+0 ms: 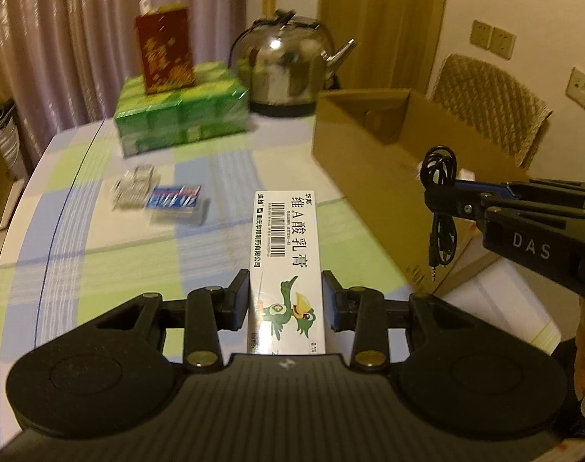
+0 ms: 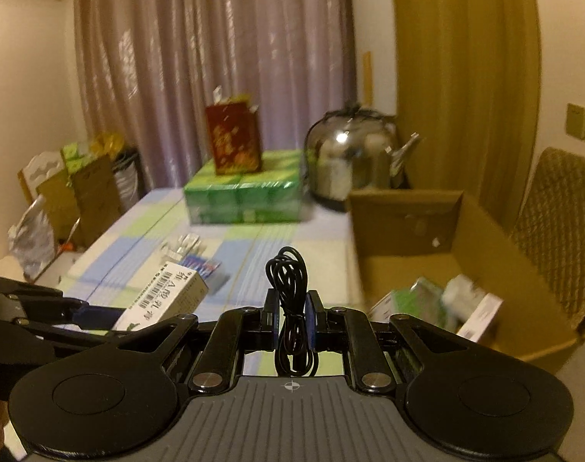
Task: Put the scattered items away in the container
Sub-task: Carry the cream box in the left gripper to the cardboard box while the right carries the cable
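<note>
My left gripper is shut on a long white ointment box with a green bird printed on it, held above the table; the same ointment box shows at the left of the right wrist view. My right gripper is shut on a coiled black cable, whose loop sticks up between the pads. From the left wrist view the right gripper comes in from the right with the black cable dangling, plug down, beside the open cardboard box. That cardboard box holds several packets.
On the checked tablecloth lie a blue-and-white packet and a clear blister pack. Behind stand a green carton pack with a red box on it, and a steel kettle. A wicker chair sits behind the box.
</note>
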The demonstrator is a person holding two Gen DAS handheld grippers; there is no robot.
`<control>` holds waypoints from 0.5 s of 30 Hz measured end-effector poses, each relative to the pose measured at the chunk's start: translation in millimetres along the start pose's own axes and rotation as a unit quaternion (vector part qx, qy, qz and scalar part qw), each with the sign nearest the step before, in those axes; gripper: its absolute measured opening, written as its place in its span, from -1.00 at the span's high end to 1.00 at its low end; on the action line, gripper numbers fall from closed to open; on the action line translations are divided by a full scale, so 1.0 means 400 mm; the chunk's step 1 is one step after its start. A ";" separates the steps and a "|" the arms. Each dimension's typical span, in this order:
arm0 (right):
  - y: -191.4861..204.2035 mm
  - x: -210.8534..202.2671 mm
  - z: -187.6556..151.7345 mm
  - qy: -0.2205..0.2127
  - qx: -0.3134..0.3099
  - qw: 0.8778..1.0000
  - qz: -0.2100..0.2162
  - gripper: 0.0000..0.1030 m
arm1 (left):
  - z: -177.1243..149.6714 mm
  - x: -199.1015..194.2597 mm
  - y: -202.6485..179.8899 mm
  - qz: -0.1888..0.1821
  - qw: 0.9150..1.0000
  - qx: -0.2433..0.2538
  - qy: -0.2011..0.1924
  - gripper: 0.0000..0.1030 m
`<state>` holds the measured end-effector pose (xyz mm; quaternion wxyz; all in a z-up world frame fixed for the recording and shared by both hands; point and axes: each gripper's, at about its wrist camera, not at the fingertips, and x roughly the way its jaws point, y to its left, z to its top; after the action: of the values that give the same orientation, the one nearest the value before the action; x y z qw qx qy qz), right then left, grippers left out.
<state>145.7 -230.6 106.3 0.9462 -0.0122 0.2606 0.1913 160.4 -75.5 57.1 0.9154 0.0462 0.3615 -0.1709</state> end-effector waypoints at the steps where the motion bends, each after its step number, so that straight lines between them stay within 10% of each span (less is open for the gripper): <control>1: -0.016 -0.009 0.013 -0.005 0.004 1.000 -0.004 0.81 | 0.015 0.000 -0.012 -0.004 1.000 0.003 -0.004 0.36; 15: -0.300 -0.042 0.126 -0.026 0.053 0.996 -0.064 0.81 | 0.197 0.067 -0.225 -0.078 0.996 0.020 -0.037 0.36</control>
<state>201.3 -341.5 148.9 0.9624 0.0266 0.2441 0.1166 198.3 -183.5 100.4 0.9110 0.0298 0.3263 -0.2503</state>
